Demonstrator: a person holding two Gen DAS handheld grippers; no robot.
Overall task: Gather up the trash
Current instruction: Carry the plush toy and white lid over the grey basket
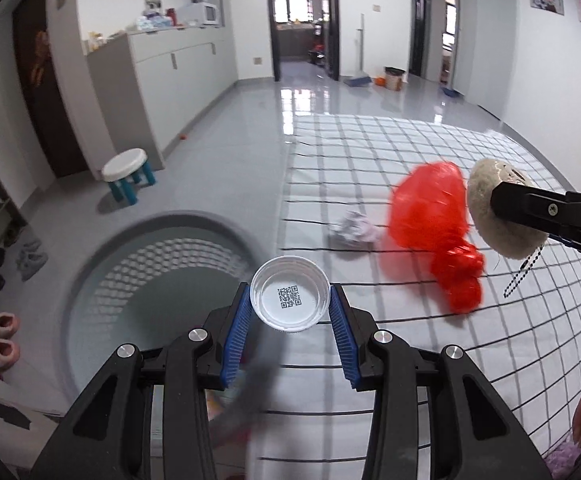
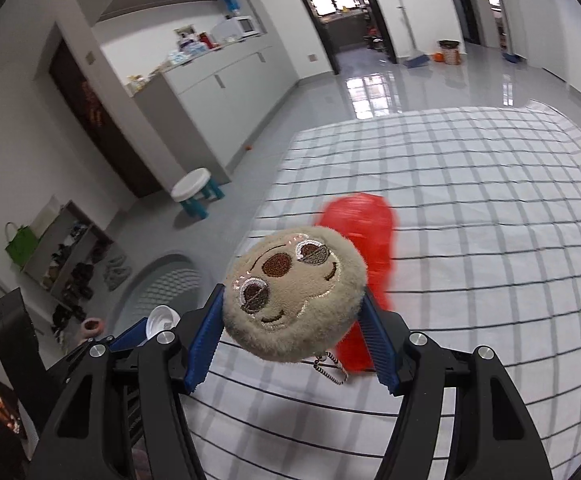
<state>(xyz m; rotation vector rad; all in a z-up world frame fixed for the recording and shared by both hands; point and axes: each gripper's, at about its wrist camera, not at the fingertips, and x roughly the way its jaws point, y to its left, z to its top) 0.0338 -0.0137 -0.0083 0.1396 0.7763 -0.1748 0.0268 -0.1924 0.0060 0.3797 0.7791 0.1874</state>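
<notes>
cap (image 1: 289, 299) sits clamped between the left gripper (image 1: 290, 312) fingers, open side toward the camera, with the basket (image 1: 102, 280) below and left of the fingertips; opening too soon could drop it on the checked sheet (image 1: 410, 152). right gripper (image 2: 294, 320) is closed on a plush toy (image 2: 294, 296), likely not trash. beyond lie a crumpled paper (image 1: 352, 230) and a red bag (image 1: 430, 216).

Motion-blurred red bag (image 1: 430, 216)
</notes>
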